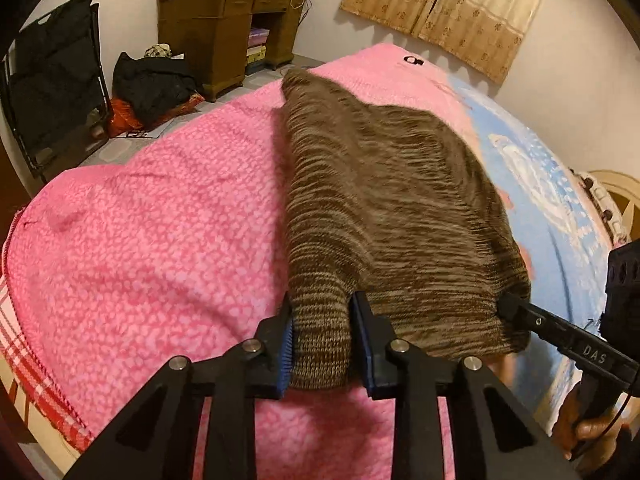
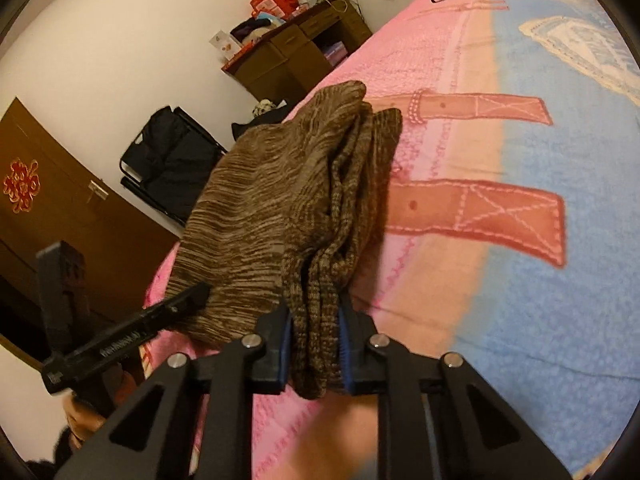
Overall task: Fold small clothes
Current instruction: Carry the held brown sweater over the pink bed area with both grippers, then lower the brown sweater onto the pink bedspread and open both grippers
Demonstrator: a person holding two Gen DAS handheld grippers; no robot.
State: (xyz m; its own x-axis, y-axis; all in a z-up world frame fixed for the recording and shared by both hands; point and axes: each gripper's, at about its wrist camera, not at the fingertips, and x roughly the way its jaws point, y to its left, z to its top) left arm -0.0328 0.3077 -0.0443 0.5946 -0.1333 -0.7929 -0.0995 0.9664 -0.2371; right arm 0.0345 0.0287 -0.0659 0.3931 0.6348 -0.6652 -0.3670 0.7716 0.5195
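STATE: left gripper (image 1: pixel 322 344) and right gripper (image 2: pixel 314 354) each clamp the near edge of the brown knit garment (image 1: pixel 384 200), folded over the pink blanket (image 1: pixel 168 248) | RISK: uneven pull skews the fold; stacked layers may slip from right jaws.

The left gripper (image 1: pixel 322 344) sits low at the near edge, its blue-padded fingers (image 1: pixel 286 350) pinched on brown knit. To its right, the right gripper (image 2: pixel 314 350) likewise clamps bunched layers between its pads.
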